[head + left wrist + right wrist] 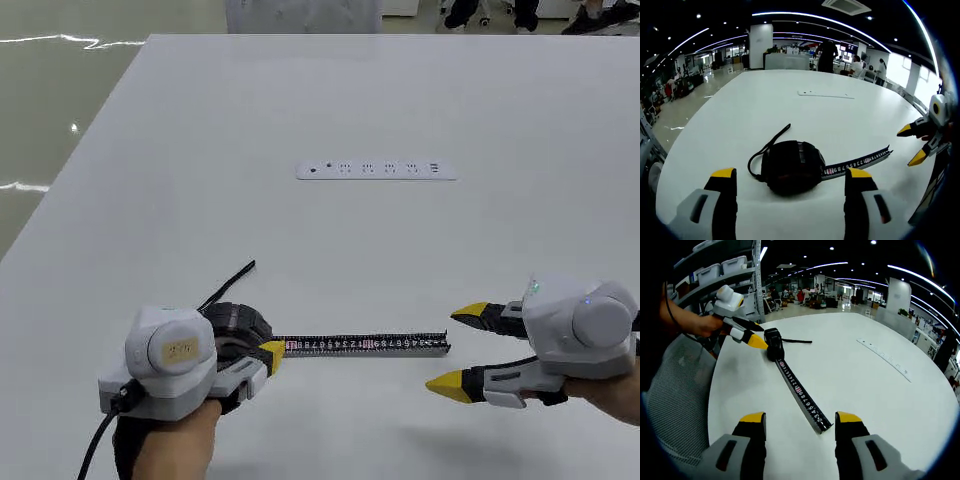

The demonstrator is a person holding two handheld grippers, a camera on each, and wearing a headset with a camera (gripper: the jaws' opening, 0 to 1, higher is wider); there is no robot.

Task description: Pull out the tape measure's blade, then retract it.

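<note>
The black tape measure case (236, 326) lies on the white table (400, 90) with its wrist strap (228, 285) trailing away from me. Its blade (365, 345) lies pulled out flat to the right. My left gripper (255, 340) is open, its yellow-tipped jaws on either side of the case (790, 167) without closing on it. My right gripper (460, 348) is open too, and the blade's end hook (825, 427) rests on the table between its fingertips (850, 418). The left gripper (747, 335) appears at the blade's far end in the right gripper view.
A white power strip (376, 170) lies flat further back on the table. The table's left edge (70, 190) drops to a glossy floor. Several people stand or sit beyond the far end of the table in the left gripper view.
</note>
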